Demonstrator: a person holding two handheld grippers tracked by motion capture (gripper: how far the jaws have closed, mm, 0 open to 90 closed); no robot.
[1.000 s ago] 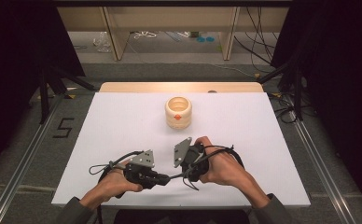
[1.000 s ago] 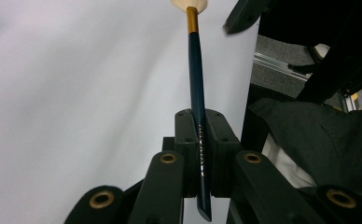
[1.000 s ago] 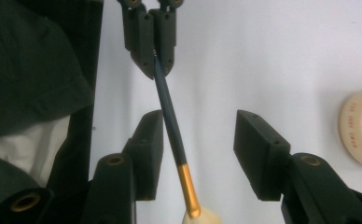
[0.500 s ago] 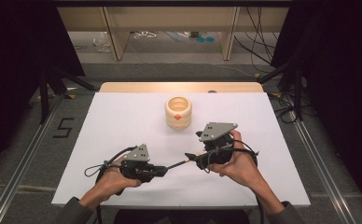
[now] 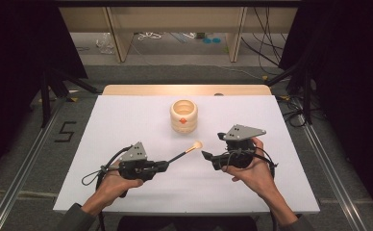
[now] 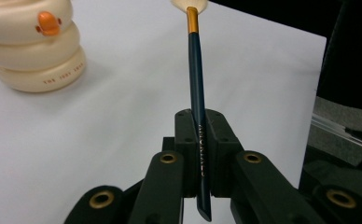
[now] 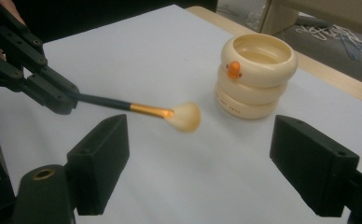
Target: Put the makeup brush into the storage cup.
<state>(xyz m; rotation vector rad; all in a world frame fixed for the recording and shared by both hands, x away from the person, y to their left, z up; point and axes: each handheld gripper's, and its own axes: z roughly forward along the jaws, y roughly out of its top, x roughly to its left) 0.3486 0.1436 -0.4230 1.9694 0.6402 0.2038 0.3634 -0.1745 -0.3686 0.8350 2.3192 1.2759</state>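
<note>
We see the right gripper point(image 5: 206, 155), jaws just opened wide and empty, drawn back from the brush point(image 5: 183, 153), now clamped by the left gripper point(image 5: 165, 165) alone above the worktop point(image 5: 127, 115), near the cup point(image 5: 183, 115).

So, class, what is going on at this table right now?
A person works at a white table with a claw in each hand. The left claw is shut on the dark handle of a makeup brush, whose soft tip points toward the right claw. That right claw has just been opening, and nothing is between its jaws; it sits close to the brush tip without touching it. A cream, ringed holder with an orange duck beak stands upright farther back, apart from both.
</note>
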